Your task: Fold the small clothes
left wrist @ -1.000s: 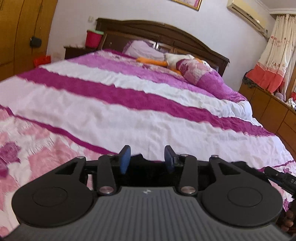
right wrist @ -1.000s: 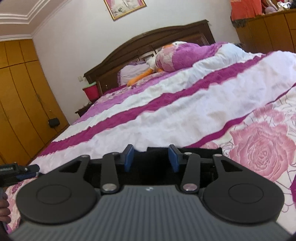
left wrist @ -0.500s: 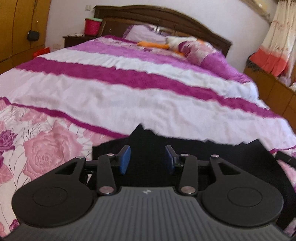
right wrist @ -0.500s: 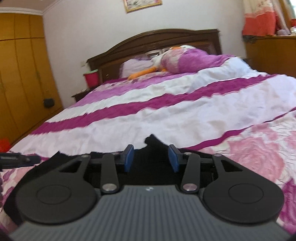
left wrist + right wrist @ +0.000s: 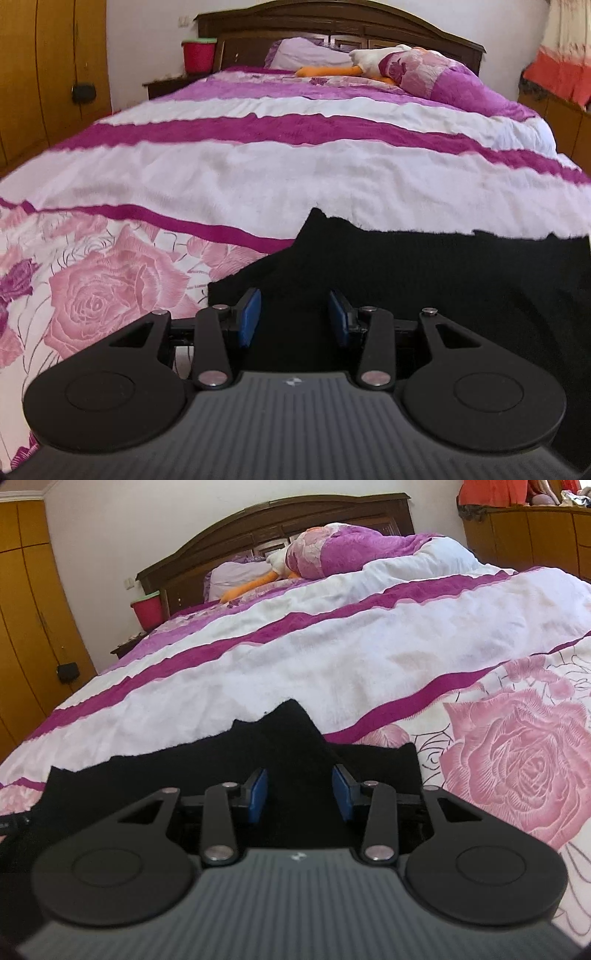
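One black garment lies at the near end of the bed, on the flowered and striped bedspread, and it fills the ground in front of both cameras. Its cloth is matt, deep black and slightly fuzzy at the edge, with no print or seam to be made out. Its far edge runs ragged across the white stripe, and at each end a corner stands up in a small peak: one just ahead of the left gripper, the other ahead of the right gripper.

Blue pads of the left gripper stand partly apart with black cloth filling the gap; whether they press on it I cannot tell. On the right gripper the jaws have just been closing, its pads also flank a raised ridge of the garment, and contact cannot be judged either.

At the bed's head lie pillows and a white and orange plush toy.
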A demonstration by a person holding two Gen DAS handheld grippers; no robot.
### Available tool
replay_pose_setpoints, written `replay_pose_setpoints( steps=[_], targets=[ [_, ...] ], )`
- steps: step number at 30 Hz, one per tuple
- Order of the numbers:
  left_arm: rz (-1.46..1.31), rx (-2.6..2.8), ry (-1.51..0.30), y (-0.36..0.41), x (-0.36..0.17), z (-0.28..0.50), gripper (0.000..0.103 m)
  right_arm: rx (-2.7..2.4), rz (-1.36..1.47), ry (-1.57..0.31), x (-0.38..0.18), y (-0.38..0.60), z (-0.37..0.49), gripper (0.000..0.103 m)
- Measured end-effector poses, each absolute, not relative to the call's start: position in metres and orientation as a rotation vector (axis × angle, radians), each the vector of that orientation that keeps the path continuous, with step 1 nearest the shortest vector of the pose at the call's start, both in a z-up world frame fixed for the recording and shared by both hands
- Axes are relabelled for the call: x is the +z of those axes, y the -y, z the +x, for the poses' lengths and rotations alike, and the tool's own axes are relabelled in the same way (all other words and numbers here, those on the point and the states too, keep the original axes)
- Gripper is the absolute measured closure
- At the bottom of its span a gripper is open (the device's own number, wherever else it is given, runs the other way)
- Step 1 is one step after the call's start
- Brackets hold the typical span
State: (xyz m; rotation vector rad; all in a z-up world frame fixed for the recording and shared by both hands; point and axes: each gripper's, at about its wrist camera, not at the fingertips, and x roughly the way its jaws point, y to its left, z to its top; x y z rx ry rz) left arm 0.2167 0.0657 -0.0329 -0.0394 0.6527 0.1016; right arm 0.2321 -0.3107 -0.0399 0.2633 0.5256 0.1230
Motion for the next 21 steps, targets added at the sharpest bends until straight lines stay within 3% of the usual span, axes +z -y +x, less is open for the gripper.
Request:
replay_pose_setpoints(
  steps=[13,17,21],
  targets=[
    [-0.033,0.089,-0.672,-0.066,-0.009,0.196,0.056,0.157,0.289,-0.521,-0.017,0.313,0.209,0.06],
    [-0.054,0.075,-0.684,-0.067,0.006,0.172,0.056,0.196,0.289,-0.517,-0.004,0.312,0.181,0.057],
    [-0.071,0.064,-0.682,-0.064,0.019,0.145,0.056,0.233,0.305,-0.499,0.008,0.317,0.15,0.046]
  ],
)
